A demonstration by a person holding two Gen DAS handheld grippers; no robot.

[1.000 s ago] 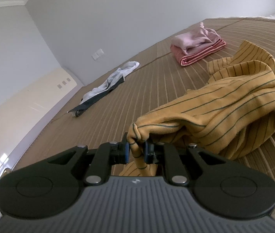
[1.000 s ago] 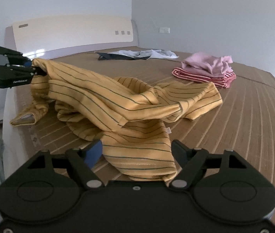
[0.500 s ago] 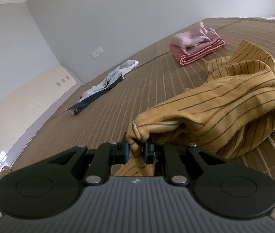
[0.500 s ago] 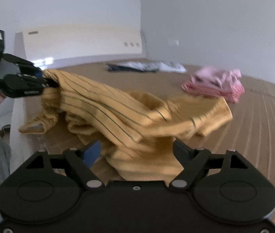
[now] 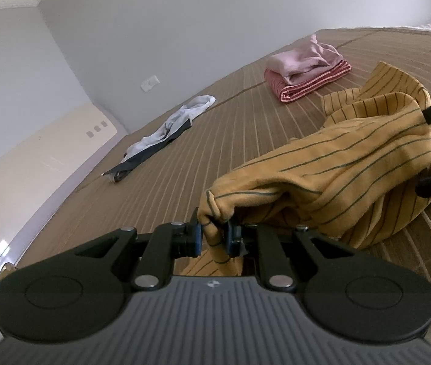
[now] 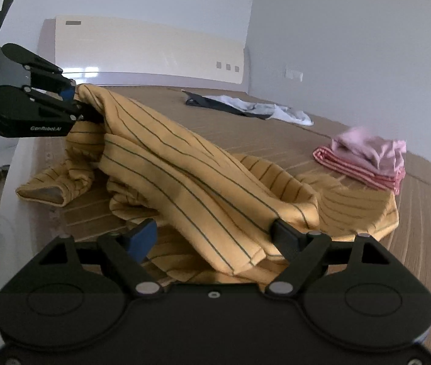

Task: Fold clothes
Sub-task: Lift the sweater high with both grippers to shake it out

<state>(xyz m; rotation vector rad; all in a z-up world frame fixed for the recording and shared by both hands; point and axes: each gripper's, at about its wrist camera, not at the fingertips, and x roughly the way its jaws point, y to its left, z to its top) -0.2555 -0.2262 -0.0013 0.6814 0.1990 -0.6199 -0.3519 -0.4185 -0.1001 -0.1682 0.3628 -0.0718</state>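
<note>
- Your left gripper (image 5: pixel 213 237) fingers pinch the yellow striped shirt (image 6: pixel 185 176), lifting one end off the bed (image 5: pixel 215 140).
- Your right gripper (image 6: pixel 212 237) fingers gape wide around its hem, probably for spreading it flat.

The striped shirt (image 6: pixel 185 167) sprawls across the near part of the bed (image 6: pixel 428 228), one end pinched in the left tongs (image 5: pixel 213 234) at the bed's edge, its hem lying between the spread fingers of the right tongs (image 6: pixel 215 237). Beyond it to the right sits a folded stack (image 6: pixel 367 158), and farther back near the headboard (image 6: pixel 142 51) lies a crumpled garment (image 6: pixel 245 108).
</note>
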